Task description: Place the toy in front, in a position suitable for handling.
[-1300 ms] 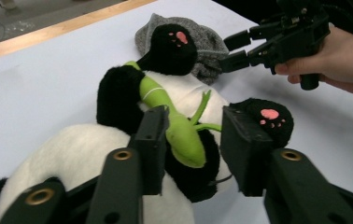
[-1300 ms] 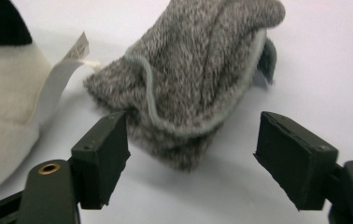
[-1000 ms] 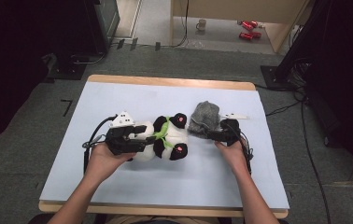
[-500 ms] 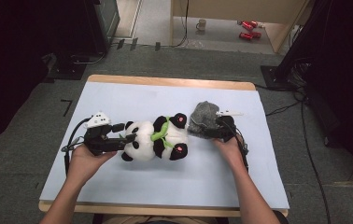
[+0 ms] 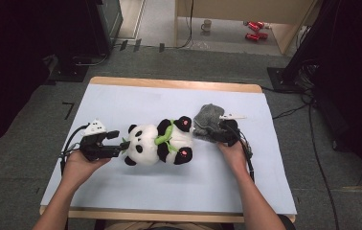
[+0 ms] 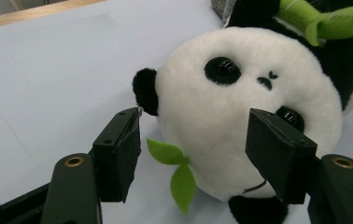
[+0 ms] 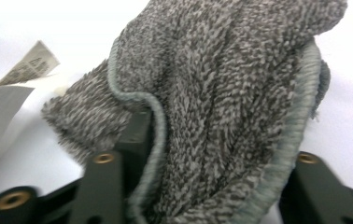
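A black-and-white panda plush (image 5: 162, 143) with green leaves lies on its back in the middle of the table. Its head (image 6: 240, 121) points toward my left gripper (image 5: 123, 145). That gripper (image 6: 195, 126) is open and its jaws have just been opening. The pads (image 6: 118, 154) stand either side of the front of the head without pressing it. A grey fuzzy cloth (image 5: 208, 120) with a sewn trim lies right of the panda's feet. My right gripper (image 5: 216, 133) has just been closing and is shut on a bunched fold of the cloth (image 7: 221, 93), which hides the fingertips.
The table (image 5: 121, 100) has a pale cover and a wooden far edge (image 5: 169, 84). A white label (image 7: 25, 65) hangs from the cloth. Cables trail from both grippers. Bare surface lies behind and in front of the toys. A dark cabinet and stands are on the floor.
My left gripper has slid left, off the panda's head to just beside it, with its jaws wider apart. The right gripper has stayed in place at the grey cloth.
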### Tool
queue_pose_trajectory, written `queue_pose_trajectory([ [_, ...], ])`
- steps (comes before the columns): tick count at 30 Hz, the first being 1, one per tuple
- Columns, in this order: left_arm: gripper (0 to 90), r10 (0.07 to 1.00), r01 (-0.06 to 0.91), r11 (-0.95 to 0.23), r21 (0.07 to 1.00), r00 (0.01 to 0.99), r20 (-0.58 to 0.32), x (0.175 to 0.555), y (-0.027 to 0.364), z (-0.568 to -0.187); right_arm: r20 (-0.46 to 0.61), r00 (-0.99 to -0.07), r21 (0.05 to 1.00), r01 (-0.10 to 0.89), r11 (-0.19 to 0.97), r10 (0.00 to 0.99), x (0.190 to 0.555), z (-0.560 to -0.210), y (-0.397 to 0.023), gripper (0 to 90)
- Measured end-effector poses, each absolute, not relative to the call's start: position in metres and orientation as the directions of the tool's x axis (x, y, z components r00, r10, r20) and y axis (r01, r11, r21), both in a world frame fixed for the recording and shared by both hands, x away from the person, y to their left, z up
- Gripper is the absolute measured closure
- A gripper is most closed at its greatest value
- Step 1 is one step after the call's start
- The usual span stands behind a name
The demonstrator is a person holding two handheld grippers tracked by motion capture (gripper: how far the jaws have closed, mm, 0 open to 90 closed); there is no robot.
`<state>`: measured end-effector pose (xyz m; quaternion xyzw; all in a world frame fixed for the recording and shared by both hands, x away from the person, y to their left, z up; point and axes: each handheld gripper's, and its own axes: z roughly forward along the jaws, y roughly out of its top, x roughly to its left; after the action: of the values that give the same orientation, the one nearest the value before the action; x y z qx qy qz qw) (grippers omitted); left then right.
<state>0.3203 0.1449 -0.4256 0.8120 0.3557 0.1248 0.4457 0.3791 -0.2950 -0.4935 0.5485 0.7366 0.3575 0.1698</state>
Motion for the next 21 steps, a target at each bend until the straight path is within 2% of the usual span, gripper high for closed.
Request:
queue_pose_trajectory([
  [3, 34.8, 0.678, 0.466, -0.349, 0.813, 0.724, -0.125, 0.326, 0.143, -0.431, 0.148, -0.343, 0.707, 0.693, 0.144, 0.928, 0.378, -0.492, -0.292, 66.5],
  [6, 34.2, 0.672, 0.469, -0.337, 0.816, 0.727, -0.141, 0.329, 0.142, -0.433, 0.124, -0.349, 0.698, 0.696, 0.168, 0.929, 0.374, -0.49, -0.288, 71.9],
  [9, 35.0, 0.668, 0.475, -0.323, 0.819, 0.727, -0.159, 0.333, 0.143, -0.434, 0.105, -0.352, 0.687, 0.702, 0.188, 0.93, 0.371, -0.487, -0.287, 73.3],
  [17, 42.3, 0.65, 0.484, -0.314, 0.817, 0.737, -0.187, 0.337, 0.139, -0.437, 0.141, -0.324, 0.647, 0.745, 0.161, 0.935, 0.366, -0.481, -0.294, 74.6],
  [21, 45.7, 0.638, 0.529, -0.288, 0.798, 0.728, -0.252, 0.341, 0.138, -0.438, 0.147, -0.318, 0.635, 0.757, 0.157, 0.937, 0.362, -0.474, -0.298, 75.5],
])
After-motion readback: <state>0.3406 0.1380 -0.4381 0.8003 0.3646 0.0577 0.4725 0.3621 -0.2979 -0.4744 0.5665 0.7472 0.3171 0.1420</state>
